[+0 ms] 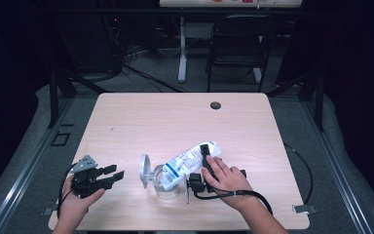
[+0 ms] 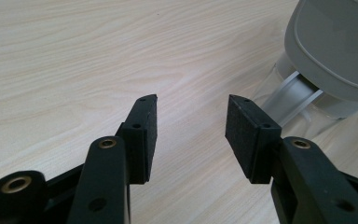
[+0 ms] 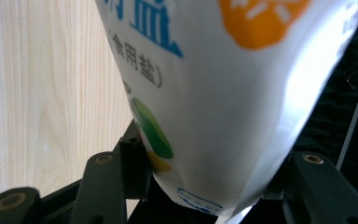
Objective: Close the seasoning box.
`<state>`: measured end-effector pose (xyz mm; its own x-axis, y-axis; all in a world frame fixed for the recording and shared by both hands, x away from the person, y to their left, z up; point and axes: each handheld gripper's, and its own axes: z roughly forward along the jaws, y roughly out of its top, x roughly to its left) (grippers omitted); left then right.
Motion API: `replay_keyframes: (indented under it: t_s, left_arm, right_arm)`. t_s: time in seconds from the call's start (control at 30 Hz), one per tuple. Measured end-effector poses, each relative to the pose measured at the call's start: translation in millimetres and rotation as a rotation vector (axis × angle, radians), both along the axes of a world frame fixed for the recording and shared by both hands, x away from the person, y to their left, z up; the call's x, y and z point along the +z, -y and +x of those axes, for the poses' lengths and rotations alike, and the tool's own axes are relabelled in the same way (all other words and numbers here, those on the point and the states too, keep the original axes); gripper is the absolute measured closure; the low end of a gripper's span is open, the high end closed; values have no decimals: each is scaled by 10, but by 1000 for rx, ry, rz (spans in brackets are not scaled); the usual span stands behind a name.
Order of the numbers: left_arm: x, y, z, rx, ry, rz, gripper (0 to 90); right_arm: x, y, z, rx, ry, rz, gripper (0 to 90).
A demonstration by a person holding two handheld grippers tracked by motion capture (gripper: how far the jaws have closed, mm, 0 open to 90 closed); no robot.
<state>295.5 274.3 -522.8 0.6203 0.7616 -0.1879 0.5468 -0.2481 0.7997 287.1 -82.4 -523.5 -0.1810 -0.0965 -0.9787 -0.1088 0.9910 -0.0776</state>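
Pale wood tabletop (image 1: 141,122) stands in a dark room, with a black chair (image 1: 238,39) and a white table leg (image 1: 182,48) behind its far edge and a small dark round hole (image 1: 215,105) near that edge. At the near left the person's left hand (image 1: 75,200) holds the left gripper (image 1: 115,174) low over the bare wood, pointing right toward the jar, its jaws wide apart with nothing between them. At the near right the right hand (image 1: 229,179) grips the right gripper (image 1: 205,152), whose jaws clamp the bottom end of a white salt bag (image 1: 187,163); the right gripper view shows the bag (image 3: 223,102) pressed between both jaws, printed in blue, green and orange. The bag is tilted, its lower end down at the mouth of a clear glass jar (image 1: 165,187) that stands near the front edge between the two hands. The jar's grey hinged lid (image 1: 144,170) stands open on its left side, just beside the left gripper. Whether anything is inside the jar cannot be told.
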Motion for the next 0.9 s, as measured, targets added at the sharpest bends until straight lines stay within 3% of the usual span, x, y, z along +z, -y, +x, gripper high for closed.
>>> replay_keyframes:
  t_s: [0.33, 0.43, 0.9]
  left_arm:
    - [0, -1, 0, 0, 0, 0, 540]
    - [-2, -2, 1, -1, 0, 0, 540]
    - [-4, -13, 4, -1, -3, 2, 540]
  right_arm:
    - [-2, -17, -3, 17, 1, 0, 495]
    - [18, -27, -15, 4, 6, -24, 495]
    - [30, -33, -16, 16, 11, -46, 498]
